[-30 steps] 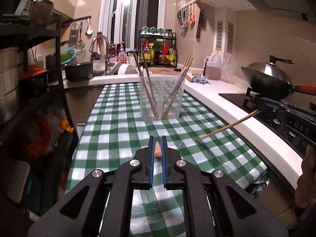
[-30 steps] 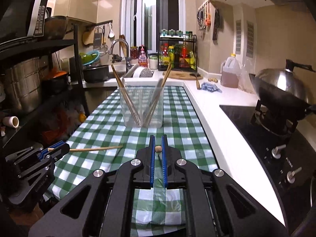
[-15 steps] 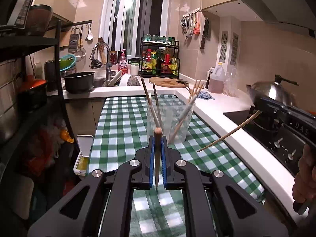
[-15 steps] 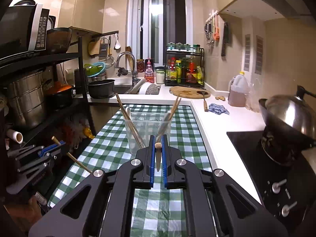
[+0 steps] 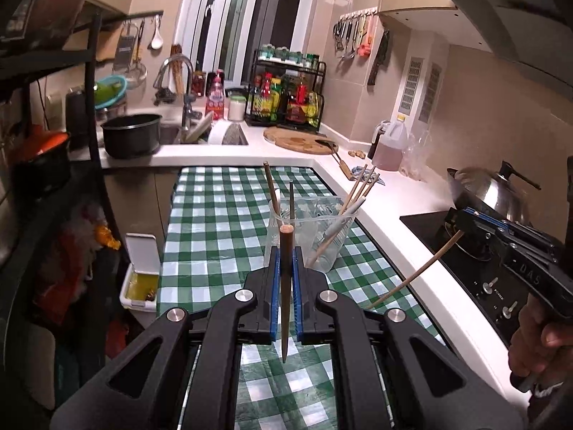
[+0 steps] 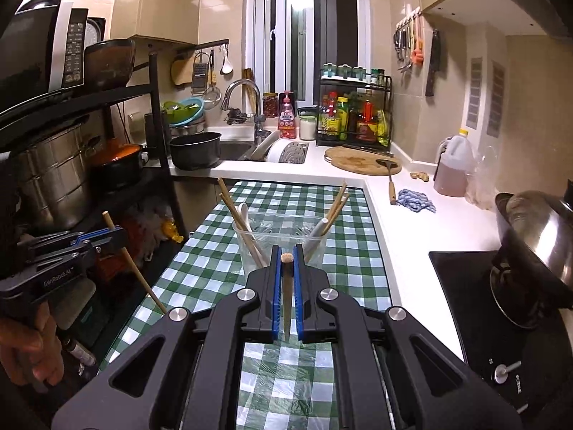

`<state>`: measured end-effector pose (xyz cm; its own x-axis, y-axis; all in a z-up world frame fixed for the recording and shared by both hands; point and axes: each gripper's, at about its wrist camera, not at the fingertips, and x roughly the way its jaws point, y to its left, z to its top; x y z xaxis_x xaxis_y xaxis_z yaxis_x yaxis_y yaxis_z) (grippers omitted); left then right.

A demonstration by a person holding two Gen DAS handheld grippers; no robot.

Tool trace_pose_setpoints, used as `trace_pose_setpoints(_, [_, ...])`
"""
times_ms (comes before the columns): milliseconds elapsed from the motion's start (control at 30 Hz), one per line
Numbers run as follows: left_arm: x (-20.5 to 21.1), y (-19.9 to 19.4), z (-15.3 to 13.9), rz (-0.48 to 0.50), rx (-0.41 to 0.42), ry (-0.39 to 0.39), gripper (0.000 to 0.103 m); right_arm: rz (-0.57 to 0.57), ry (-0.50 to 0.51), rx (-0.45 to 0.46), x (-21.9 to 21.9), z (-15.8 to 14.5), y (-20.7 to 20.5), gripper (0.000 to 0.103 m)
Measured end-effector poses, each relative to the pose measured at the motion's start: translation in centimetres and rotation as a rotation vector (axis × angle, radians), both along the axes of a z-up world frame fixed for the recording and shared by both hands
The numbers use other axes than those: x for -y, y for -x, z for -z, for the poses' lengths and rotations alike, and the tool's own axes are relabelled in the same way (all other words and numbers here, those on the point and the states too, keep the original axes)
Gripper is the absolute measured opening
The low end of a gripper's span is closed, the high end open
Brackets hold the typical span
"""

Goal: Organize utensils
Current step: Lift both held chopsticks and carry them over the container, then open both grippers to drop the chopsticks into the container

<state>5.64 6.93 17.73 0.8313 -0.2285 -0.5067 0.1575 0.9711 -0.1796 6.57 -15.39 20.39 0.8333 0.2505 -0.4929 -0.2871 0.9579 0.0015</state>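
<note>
In a narrow kitchen, I hold a chopstick in each of my two black tongs above the green-and-white checked tablecloth (image 5: pixel 215 222).

My left gripper (image 5: pixel 285 261) is pinched narrow on a dark brown wooden chopstick (image 5: pixel 285 286), which stands upright between the blue-lined fingers with its round butt end on top and its tapered tip hanging below. My right gripper (image 6: pixel 286 268) is clamped the same way on a pale tan wooden chopstick (image 6: pixel 286 294).

Each camera foreshortens its own stick, so only the other camera gives the full length. The left view catches the tan stick slanting down and leftward from the right gripper beside the black stovetop (image 5: pixel 465 251). The right view catches the brown stick angled down from the left gripper beside the black metal shelving rack (image 6: pixel 157 143).

The clear plastic holder cup (image 5: pixel 322 236) stands on the cloth just beyond both grippers, with several chopsticks and a white spoon leaning out to either side and its middle open.

The white countertop (image 6: pixel 401 236) borders the cloth on the right, and the lidded steel wok (image 6: pixel 533 236) sits on the stove beyond it. The rack crowds the left.
</note>
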Motion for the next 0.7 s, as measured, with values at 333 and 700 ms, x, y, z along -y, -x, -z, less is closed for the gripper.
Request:
trace_pose_setpoints(333, [-0.3, -3.4, -2.3, 0.032, -0.036, 0.003, 0.006, -0.042, -0.011, -0.014, -0.1, -2.4, -3.2, 0.006])
trace_pose_setpoints(700, [1.1, -8.2, -11.1, 0.065, 0.13, 0.063, 0.006, -0.07, -0.087, 0.093, 0.7, -10.9, -7.0, 0.006])
